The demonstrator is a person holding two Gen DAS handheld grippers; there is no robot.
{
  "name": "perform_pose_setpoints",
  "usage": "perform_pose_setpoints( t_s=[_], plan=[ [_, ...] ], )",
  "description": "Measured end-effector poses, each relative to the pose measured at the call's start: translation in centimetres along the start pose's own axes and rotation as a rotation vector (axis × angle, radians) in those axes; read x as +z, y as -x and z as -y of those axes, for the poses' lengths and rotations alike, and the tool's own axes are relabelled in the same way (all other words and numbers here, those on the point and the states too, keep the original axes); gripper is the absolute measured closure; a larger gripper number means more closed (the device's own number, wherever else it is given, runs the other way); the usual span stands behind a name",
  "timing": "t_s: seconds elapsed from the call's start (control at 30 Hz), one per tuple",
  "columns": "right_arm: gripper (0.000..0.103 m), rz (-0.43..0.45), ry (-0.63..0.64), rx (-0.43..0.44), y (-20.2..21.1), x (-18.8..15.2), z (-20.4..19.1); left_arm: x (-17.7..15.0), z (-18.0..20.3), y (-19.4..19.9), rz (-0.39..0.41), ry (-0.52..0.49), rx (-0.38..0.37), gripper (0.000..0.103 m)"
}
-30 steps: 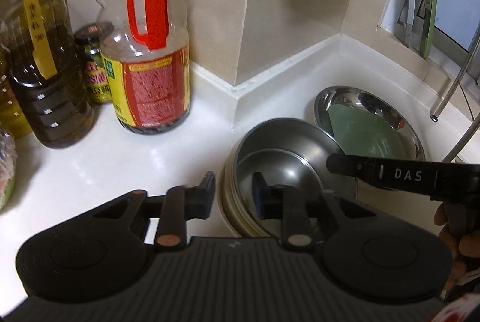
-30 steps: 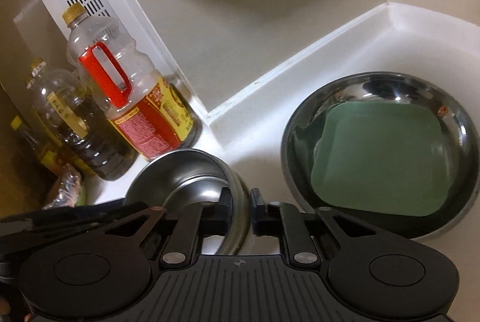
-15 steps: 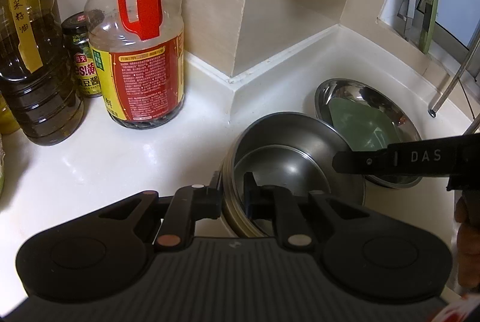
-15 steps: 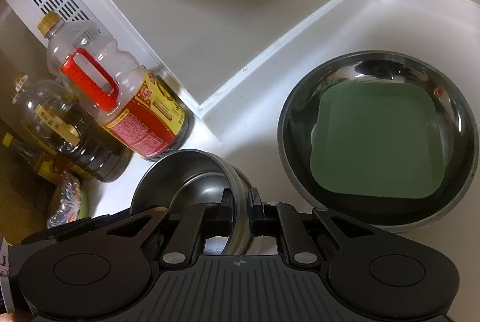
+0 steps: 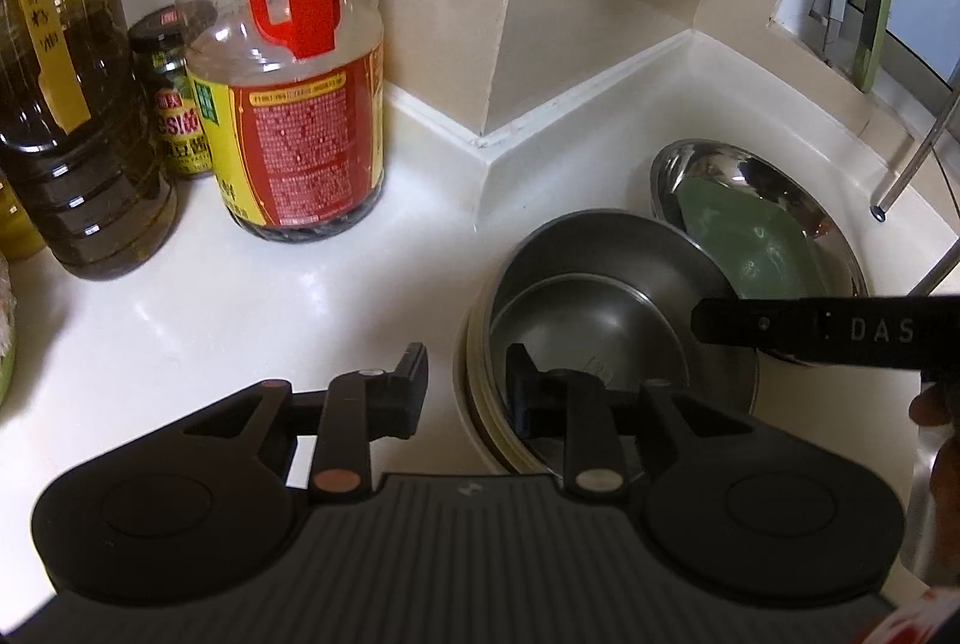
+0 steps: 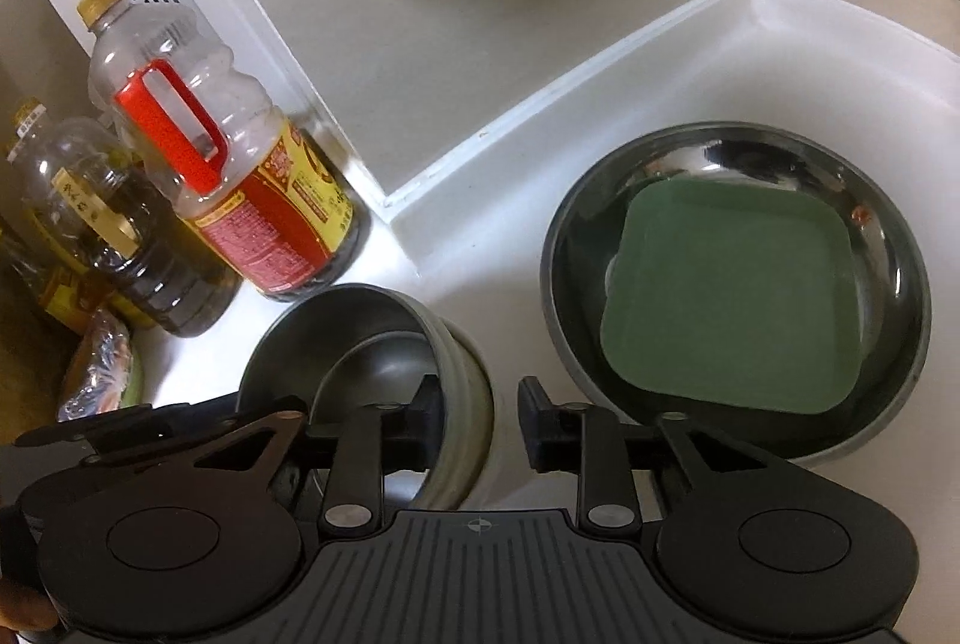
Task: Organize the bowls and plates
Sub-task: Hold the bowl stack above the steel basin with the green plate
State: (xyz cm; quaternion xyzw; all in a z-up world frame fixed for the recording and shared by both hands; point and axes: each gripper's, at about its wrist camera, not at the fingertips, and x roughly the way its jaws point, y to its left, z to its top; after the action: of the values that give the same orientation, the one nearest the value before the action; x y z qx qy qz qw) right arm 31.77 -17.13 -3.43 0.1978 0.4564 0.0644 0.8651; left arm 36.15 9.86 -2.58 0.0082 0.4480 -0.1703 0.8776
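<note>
A stack of nested steel bowls [image 5: 600, 272] [image 6: 360, 332] with cream-coloured rims below sits on the white counter. My left gripper [image 5: 467, 383] straddles the stack's near-left rim. Its jaws are opening, one finger inside the bowl and the other outside, clear of the rim. My right gripper [image 6: 480, 410] straddles the right rim in the same way. Its jaws are opening too, and the outer finger is off the rim. To the right, a wide steel dish [image 5: 678, 164] [image 6: 564, 248] holds a green square plate [image 5: 750, 230] [image 6: 732, 296].
A red-handled sauce bottle [image 5: 294, 104] [image 6: 240, 188], a dark oil bottle [image 5: 66, 116] and a small jar [image 5: 174, 104] stand at the back left. A wall corner [image 5: 486, 44] juts out behind the bowls. A metal rod [image 5: 912, 164] hangs at the right.
Half a second ago both grippers were shut on the bowl stack's rim. Both pairs of jaws have now parted from it. The stack stays in place on the counter.
</note>
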Motion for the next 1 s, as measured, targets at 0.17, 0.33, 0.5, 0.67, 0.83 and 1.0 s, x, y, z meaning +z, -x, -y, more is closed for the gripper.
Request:
perform_pose_setpoints(
  t_s=[0.17,0.33,0.5,0.67,0.83,1.0],
  plan=[
    [0.074,-0.006,-0.023,-0.004,-0.8,-0.6,0.0,-0.1,0.1,-0.7,-0.023,0.001,-0.019,0.078],
    [0.074,-0.004,-0.037,-0.02,-1.6,-0.9,-0.2,-0.3,-0.1,-1.1,-0.033,0.005,-0.038,0.079],
    [0.078,0.004,-0.03,-0.065,-1.8,-1.1,-0.9,-0.3,0.0,-1.1,-0.019,-0.011,-0.035,0.081],
    [0.08,0.021,-0.028,-0.071,-2.0,-1.1,-1.2,-0.2,0.2,-1.1,-0.011,-0.021,-0.03,0.081],
    [0.083,0.044,-0.062,-0.118,-1.9,-1.3,-1.5,-0.4,0.3,-1.0,0.003,0.008,-0.015,0.08],
    [0.085,0.067,-0.092,-0.16,-2.0,-1.4,-1.8,-0.6,0.5,-0.9,0.028,0.03,0.006,0.081]
  ],
)
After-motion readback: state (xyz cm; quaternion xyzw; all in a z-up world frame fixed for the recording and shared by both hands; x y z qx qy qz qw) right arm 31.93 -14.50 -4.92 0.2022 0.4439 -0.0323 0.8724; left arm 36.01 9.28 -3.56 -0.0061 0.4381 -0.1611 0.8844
